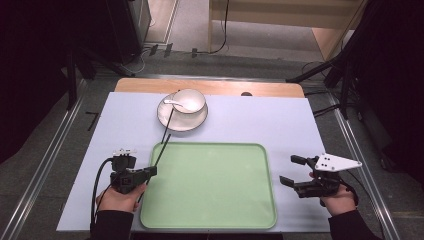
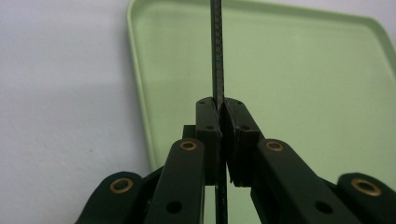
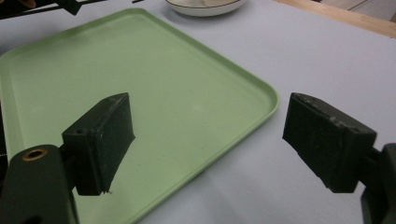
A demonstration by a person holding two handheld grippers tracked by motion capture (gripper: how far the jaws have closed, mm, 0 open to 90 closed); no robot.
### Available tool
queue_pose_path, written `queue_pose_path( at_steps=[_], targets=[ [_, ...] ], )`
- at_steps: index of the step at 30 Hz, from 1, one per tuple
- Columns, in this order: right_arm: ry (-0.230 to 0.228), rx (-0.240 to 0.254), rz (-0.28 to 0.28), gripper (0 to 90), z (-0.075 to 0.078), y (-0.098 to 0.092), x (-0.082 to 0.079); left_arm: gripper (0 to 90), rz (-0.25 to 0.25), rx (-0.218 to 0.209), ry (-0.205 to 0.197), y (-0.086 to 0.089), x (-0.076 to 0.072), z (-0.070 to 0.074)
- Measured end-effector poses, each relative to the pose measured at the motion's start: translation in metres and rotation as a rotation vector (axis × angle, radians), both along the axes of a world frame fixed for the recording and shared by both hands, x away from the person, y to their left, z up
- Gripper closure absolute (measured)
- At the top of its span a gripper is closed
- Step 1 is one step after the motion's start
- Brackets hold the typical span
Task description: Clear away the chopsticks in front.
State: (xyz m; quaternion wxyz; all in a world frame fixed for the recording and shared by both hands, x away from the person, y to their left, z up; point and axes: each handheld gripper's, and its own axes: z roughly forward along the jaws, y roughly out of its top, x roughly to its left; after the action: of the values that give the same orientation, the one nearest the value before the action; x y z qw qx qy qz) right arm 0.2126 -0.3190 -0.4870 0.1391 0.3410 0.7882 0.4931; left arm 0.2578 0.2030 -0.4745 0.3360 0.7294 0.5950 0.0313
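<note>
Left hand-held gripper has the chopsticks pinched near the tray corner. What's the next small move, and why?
Probably swing the left hand-held gripper right and lower the chopsticks flat onto the green tray. Its jaws are shut on them, their far ends lean on the plate under the bowl, and the tray lies bare beside it.

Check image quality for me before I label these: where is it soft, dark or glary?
High view: surroundings nearly black, bowl bright but readable. Left gripper view: chopstick sharp, tray behind it soft. Right gripper view: near jaws slightly blurred, soft sheen on the tray.
</note>
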Motion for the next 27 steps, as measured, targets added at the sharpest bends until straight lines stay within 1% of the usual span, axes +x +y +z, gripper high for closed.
queue_pose_path(
  at_steps=[1, 2, 3, 4, 6, 9, 12, 13, 18, 22, 24, 27],
  targets=[
    [0.000, 0.001, 0.002, 16.6, 0.000, 0.000, 0.000, 85.6, 0.005, 0.009, 0.005, -0.001, 0.000, -0.002],
    [0.000, 0.001, 0.002, 16.6, 0.000, 0.000, 0.000, 85.6, 0.005, 0.009, 0.005, -0.001, 0.000, -0.002],
    [0.000, 0.001, 0.002, 16.6, 0.000, 0.000, 0.000, 85.6, 0.011, 0.026, 0.006, 0.000, -0.001, -0.005],
    [0.001, 0.001, 0.002, 16.7, 0.000, 0.001, 0.000, 85.7, 0.016, 0.034, 0.016, 0.000, -0.001, -0.008],
    [-0.001, 0.000, 0.002, 16.6, 0.000, 0.001, 0.000, 85.7, 0.019, 0.027, 0.033, 0.000, -0.002, -0.012],
    [-0.005, -0.004, 0.003, 16.6, 0.001, 0.000, 0.001, 85.7, -0.001, 0.050, 0.060, -0.006, -0.004, -0.018],
    [-0.004, -0.003, 0.005, 16.6, 0.001, 0.000, 0.001, 85.7, -0.006, 0.060, 0.071, -0.009, -0.003, -0.021],
    [-0.003, 0.000, 0.005, 16.6, 0.001, 0.001, 0.001, 85.7, -0.010, 0.062, 0.080, -0.010, -0.002, -0.023],
    [-0.003, 0.001, 0.008, 16.6, 0.001, 0.001, 0.001, 85.3, -0.016, 0.074, 0.085, -0.012, 0.000, -0.028],
    [-0.009, -0.001, 0.006, 16.6, 0.001, 0.001, 0.001, 84.7, -0.023, 0.065, 0.083, -0.012, 0.000, -0.029],
    [-0.009, -0.001, 0.005, 16.6, 0.001, 0.001, 0.001, 82.1, -0.029, 0.055, 0.084, -0.012, 0.001, -0.029],
    [-0.007, -0.002, 0.007, 16.6, 0.001, 0.001, 0.001, 81.6, -0.032, 0.053, 0.082, -0.013, 0.001, -0.029]
  ],
)
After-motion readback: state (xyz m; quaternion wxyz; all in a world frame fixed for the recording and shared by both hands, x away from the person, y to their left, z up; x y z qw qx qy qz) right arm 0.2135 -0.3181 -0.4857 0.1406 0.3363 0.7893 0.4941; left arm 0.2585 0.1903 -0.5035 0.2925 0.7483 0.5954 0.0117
